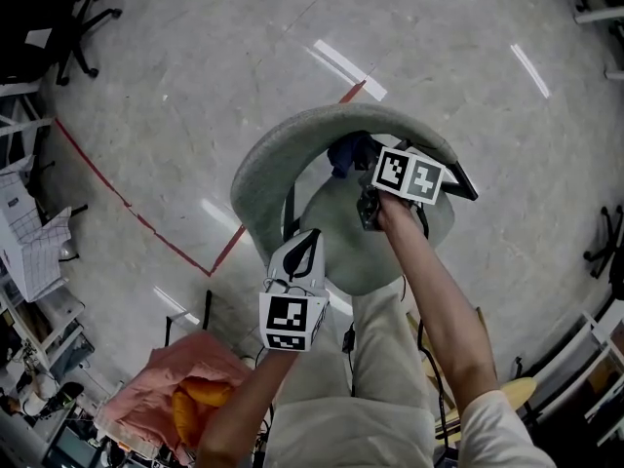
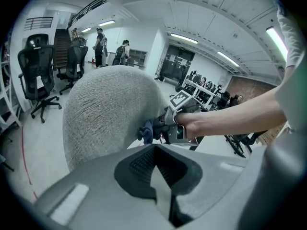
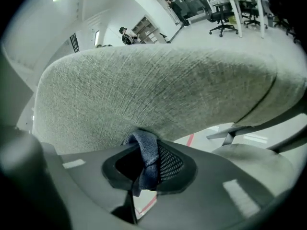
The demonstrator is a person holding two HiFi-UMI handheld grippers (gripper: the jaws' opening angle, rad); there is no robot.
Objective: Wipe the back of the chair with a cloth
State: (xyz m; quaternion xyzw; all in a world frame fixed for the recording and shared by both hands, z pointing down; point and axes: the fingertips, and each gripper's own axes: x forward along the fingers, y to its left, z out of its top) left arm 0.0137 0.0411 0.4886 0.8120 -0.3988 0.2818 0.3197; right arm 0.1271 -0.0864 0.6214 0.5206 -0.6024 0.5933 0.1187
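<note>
The grey fabric chair back [image 1: 283, 144] curves round the round seat [image 1: 375, 252]. My right gripper [image 1: 359, 164] is shut on a dark blue cloth [image 1: 343, 154] and presses it against the inner face of the back. In the right gripper view the cloth [image 3: 147, 157] hangs bunched between the jaws of the right gripper [image 3: 144, 169], just under the chair back [image 3: 158, 90]. My left gripper [image 1: 304, 247] hovers by the back's near left end, jaws together with nothing in them. From the left gripper [image 2: 156, 169], I see the chair back [image 2: 110, 109], cloth [image 2: 147, 131] and right gripper [image 2: 165, 126].
A pink bundle with something orange [image 1: 185, 388] lies at the lower left. A red tape line [image 1: 127, 203] crosses the floor. Black office chairs [image 2: 36, 71] stand at the left, with people [image 2: 100, 44] far off. Desks and chairs [image 3: 235, 4] fill the distance.
</note>
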